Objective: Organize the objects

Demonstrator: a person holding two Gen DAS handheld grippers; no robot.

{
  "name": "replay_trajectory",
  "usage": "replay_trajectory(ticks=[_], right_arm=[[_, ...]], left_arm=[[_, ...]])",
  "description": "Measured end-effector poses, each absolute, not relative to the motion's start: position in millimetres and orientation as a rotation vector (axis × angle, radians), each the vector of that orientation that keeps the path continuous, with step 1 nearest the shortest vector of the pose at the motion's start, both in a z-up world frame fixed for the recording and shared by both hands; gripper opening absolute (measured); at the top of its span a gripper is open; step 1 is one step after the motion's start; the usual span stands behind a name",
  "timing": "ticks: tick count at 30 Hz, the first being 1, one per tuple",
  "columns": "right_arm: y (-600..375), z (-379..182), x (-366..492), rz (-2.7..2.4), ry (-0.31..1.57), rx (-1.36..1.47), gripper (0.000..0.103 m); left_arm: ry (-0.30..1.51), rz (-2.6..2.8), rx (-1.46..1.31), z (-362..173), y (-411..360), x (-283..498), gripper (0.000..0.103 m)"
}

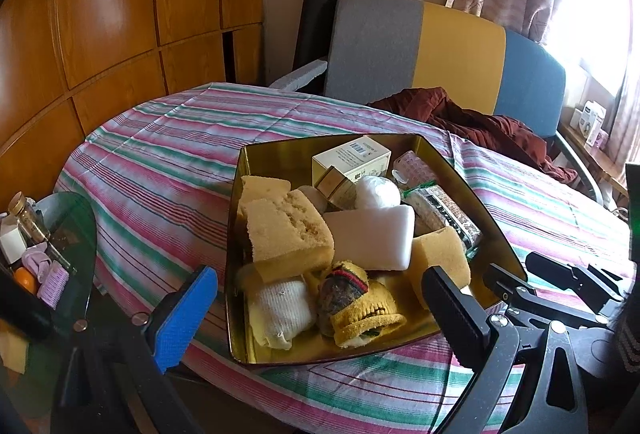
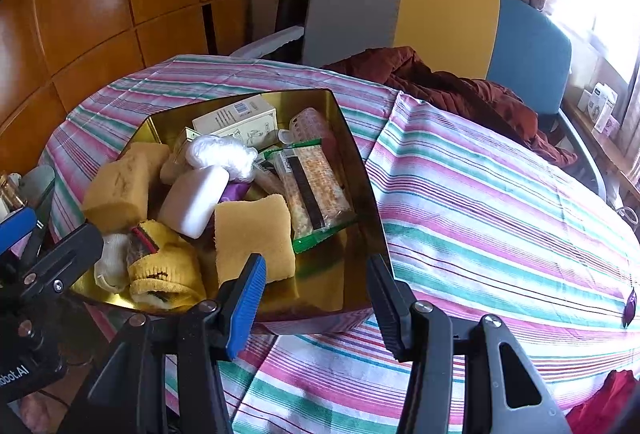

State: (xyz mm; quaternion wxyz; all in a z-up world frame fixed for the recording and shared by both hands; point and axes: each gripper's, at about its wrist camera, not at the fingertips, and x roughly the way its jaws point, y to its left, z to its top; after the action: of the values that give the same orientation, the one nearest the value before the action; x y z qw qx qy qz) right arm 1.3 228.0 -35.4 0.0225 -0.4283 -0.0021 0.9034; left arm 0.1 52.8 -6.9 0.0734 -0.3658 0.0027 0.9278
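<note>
Gold tin (image 1: pixel 280 158) sat on the striped cloth (image 1: pixel 160 162) of the table, and everything else is placed from it. Inside, a large yellow sponge (image 1: pixel 288 230) lay toward its left wall, a white foam block (image 1: pixel 372 238) rested against that sponge near the middle, and a smaller yellow sponge (image 1: pixel 440 254) stood toward the near right rim. A rolled yellow sock (image 1: pixel 360 298) and a white sock (image 1: pixel 280 306) lay at the near edge. At the far wall stood a white carton (image 1: pixel 352 158), with a packet of crackers (image 2: pixel 316 186) along the right wall.

Left gripper (image 1: pixel 320 314) hovered at the tin's near rim, its jaws wide and empty — one on each side of the socks. Right gripper (image 2: pixel 316 294) hung over the near right corner, jaws parted and gripping nothing. Behind the tin, a maroon garment (image 1: pixel 480 122) lay heaped on a chair (image 1: pixel 460 46) — grey, yellow and blue.
</note>
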Motion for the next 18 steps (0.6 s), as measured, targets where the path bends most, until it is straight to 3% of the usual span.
replay_trajectory(ticks=[18], right_arm=[[223.7,-41.1,-2.7,2.800,-0.010,-1.349,0.052]], left_arm=[[0.035,2.793,-1.116,-12.0,54.4,-2.3,0.103]])
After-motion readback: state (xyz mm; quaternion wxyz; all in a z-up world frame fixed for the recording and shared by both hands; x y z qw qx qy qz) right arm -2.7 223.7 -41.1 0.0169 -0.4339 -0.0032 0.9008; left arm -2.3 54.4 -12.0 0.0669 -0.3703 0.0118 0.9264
